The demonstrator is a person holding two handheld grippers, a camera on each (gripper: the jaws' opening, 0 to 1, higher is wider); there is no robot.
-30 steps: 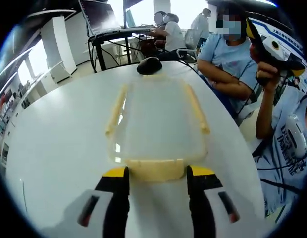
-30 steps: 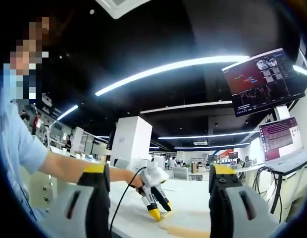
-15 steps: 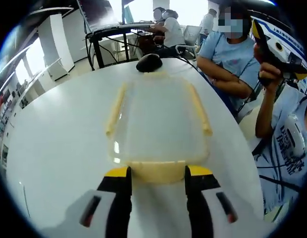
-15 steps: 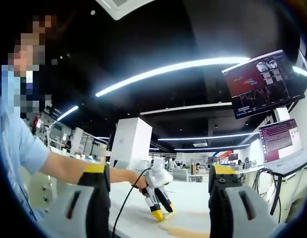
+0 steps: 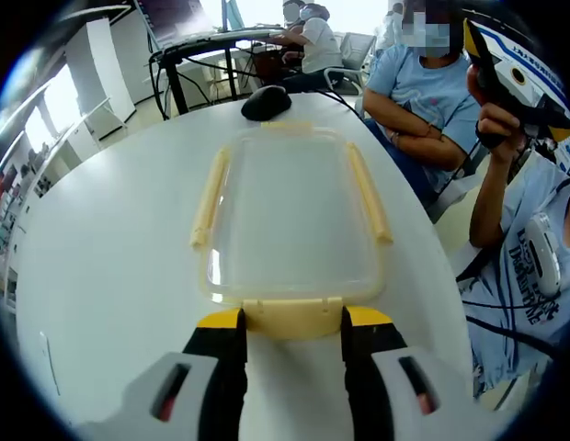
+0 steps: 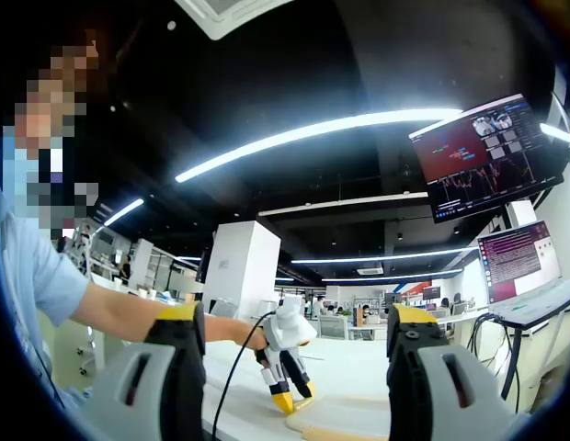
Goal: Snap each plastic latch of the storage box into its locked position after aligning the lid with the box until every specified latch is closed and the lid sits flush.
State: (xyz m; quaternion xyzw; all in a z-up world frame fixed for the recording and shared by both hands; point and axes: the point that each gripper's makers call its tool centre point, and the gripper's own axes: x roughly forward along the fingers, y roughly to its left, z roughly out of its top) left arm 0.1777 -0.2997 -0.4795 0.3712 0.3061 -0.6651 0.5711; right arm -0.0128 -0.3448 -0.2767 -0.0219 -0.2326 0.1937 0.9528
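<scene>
A clear storage box [image 5: 290, 211] with its lid on lies on the white table [image 5: 101, 276]. Cream latches run along its left side [image 5: 208, 197], its right side [image 5: 370, 193] and its near end [image 5: 290, 318]. My left gripper [image 5: 292, 322] is open, its yellow tips flanking the near latch. In the right gripper view the left gripper [image 6: 285, 377] points down at the box's end [image 6: 345, 418]. A hand holds my right gripper [image 5: 510, 78] up off the table's right edge. In its own view the right gripper [image 6: 294, 314] is open and holds nothing.
A black mouse [image 5: 267, 101] lies just beyond the box's far end. A person in a blue shirt [image 5: 423, 92] sits with folded arms at the table's right side. A desk [image 5: 211, 46] stands behind. Screens [image 6: 483, 152] hang at the right.
The left view has tipped down over the box, and its jaws stand slightly closer around the near latch. The right gripper stays raised and open.
</scene>
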